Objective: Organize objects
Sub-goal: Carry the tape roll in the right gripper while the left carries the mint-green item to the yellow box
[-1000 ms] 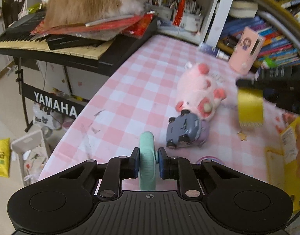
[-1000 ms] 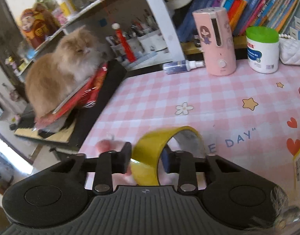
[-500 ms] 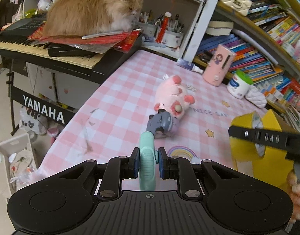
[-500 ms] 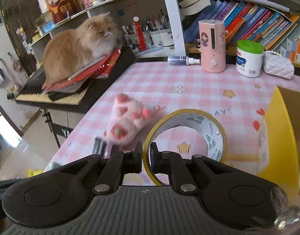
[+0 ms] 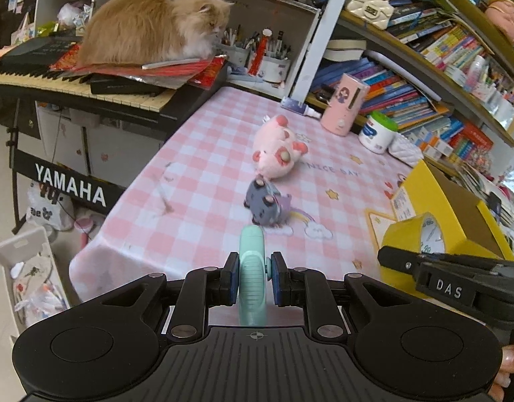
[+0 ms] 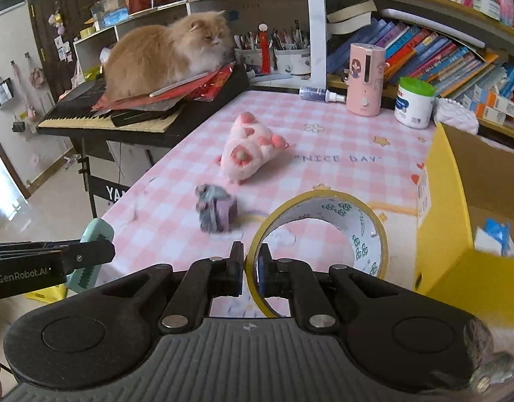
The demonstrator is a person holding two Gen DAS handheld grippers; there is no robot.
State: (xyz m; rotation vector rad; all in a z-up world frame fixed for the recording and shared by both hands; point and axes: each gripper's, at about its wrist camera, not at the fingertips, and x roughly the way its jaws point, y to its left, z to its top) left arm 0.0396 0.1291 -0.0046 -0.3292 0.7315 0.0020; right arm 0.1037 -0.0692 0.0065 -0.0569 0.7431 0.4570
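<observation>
My left gripper (image 5: 254, 281) is shut on a mint-green clip-like object (image 5: 252, 261), held upright over the near edge of the pink checked table (image 5: 196, 181). My right gripper (image 6: 251, 273) is shut on the rim of a yellow tape roll (image 6: 324, 231), close to the open yellow cardboard box (image 6: 458, 234). In the left wrist view the tape roll (image 5: 414, 234) and the right gripper's side (image 5: 458, 284) show at the right, beside the yellow box (image 5: 451, 207). A pink plush toy (image 5: 278, 152) and a grey-purple toy car (image 5: 265, 206) lie mid-table.
An orange cat (image 5: 149, 28) sits on red papers atop a keyboard (image 5: 72, 83) left of the table. At the table's back stand a pink dispenser (image 6: 364, 80), a green-lidded white jar (image 6: 414, 104) and a spray bottle (image 6: 319, 94). Bookshelves fill the right; a white bin (image 5: 25, 281) sits on the floor.
Both grippers have pulled back from the toys and risen, carrying the mint object and the tape. The right gripper closed on the tape's rim and rolled; the yellow box came into view.
</observation>
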